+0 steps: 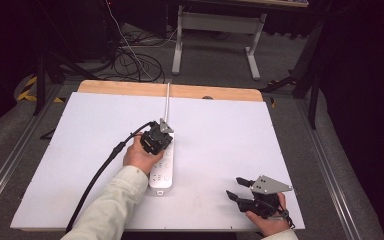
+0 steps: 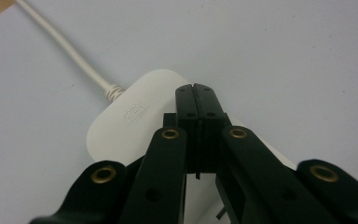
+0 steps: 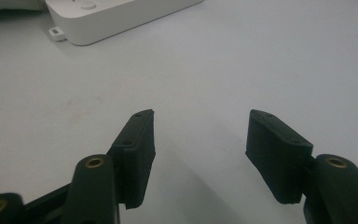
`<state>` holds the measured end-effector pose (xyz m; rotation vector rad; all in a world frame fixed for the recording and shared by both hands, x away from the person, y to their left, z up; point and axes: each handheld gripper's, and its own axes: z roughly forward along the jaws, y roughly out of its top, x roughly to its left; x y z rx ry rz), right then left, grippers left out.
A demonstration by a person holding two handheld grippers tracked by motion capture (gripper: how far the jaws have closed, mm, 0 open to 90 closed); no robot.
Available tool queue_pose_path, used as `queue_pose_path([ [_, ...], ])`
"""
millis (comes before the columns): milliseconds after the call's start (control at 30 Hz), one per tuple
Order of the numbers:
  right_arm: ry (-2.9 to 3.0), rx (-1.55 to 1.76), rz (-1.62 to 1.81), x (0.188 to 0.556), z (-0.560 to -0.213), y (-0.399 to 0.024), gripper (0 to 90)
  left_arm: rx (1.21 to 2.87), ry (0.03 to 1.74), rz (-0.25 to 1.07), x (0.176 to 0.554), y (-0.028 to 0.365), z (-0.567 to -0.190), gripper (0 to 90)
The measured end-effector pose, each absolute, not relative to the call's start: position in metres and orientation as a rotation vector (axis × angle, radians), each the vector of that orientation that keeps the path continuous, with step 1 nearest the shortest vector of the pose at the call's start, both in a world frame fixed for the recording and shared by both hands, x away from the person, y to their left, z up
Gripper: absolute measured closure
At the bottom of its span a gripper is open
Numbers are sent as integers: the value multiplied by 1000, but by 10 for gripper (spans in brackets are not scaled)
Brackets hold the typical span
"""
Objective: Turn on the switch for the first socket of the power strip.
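A white power strip [image 1: 163,167] is laid near the middle of the table [image 1: 220,135]. The left gripper [image 2: 196,95] is held over its cord end, jaws pressed together — perhaps a switch is being pushed. The right gripper [image 3: 200,135] is kept spread wide near the table's front right corner — nothing is held.

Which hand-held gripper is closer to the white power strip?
Left. The left hand-held gripper sits right above the white power strip, jaws shut. The right hand-held gripper rests apart, near the table's front edge, jaws open.
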<state>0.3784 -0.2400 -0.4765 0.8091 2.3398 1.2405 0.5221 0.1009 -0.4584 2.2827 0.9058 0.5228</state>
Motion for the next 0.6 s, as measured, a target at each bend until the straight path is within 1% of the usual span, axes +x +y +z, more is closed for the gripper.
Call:
queue_pose_path([
  [67,2340,810,1241,379,-477,-240,423,2292,891,548,522,98,-459,900],
  [133,2340,809,1240,379,-477,-240,423,2290,893,544,522,97,-459,900],
  [333,2337,815,1238,379,-477,-242,423,2266,914,484,522,100,-455,900],
  [400,2336,816,1239,379,-477,-242,423,2268,917,474,521,102,-453,900],
  [467,2336,811,1239,379,-476,-242,423,2265,913,493,520,103,-450,900],
  [600,2334,812,1239,379,-476,-242,422,2226,908,462,517,108,-439,900],
])
